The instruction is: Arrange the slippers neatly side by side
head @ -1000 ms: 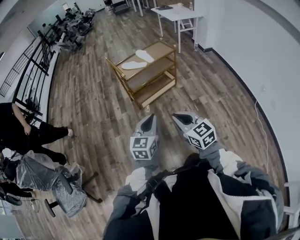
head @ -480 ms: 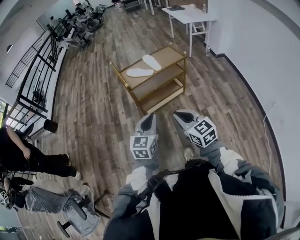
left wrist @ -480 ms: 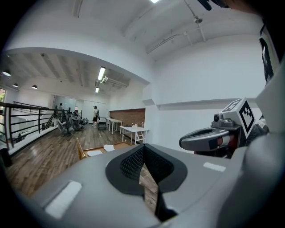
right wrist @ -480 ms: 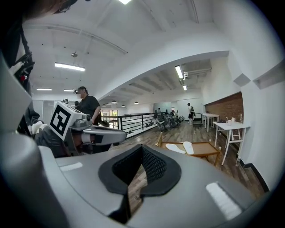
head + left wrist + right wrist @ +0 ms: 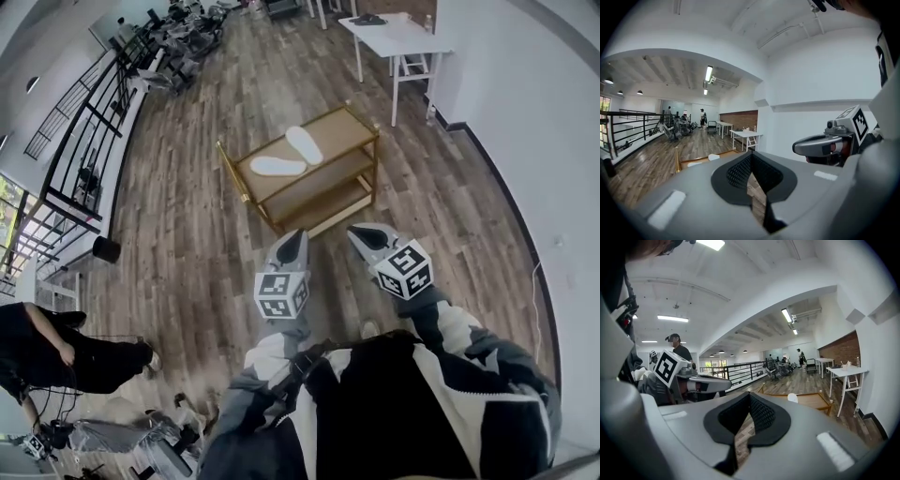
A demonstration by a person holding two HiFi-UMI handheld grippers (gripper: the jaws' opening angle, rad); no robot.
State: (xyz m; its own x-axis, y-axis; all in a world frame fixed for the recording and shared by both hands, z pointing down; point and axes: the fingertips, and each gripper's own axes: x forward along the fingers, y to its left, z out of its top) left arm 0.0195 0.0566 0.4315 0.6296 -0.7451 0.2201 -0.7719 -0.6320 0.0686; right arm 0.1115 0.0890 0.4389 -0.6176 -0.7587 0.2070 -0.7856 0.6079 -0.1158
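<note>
Two white slippers lie on the top shelf of a low wooden rack (image 5: 361, 127) ahead of me. One slipper (image 5: 277, 166) lies crosswise, the other slipper (image 5: 304, 144) is angled beside it with their ends close together. My left gripper (image 5: 292, 244) and right gripper (image 5: 366, 237) are held side by side in front of my chest, short of the rack's near edge, both shut and empty. From the left gripper view one slipper (image 5: 713, 157) and the rack (image 5: 678, 158) show beyond its jaws; the right gripper view shows a slipper (image 5: 792, 398) on the rack (image 5: 824, 401).
A white table (image 5: 398, 36) stands beyond the rack by the right-hand wall. A black railing (image 5: 80, 145) runs along the left, with covered chairs (image 5: 183, 33) at the far end. A person (image 5: 66, 352) in dark clothes is at the lower left. Wooden floor (image 5: 187, 244) surrounds the rack.
The rack with the slippers has come nearer and slid down toward the grippers in the head view. The person at the left has shifted toward the bottom edge. Both grippers stay shut.
</note>
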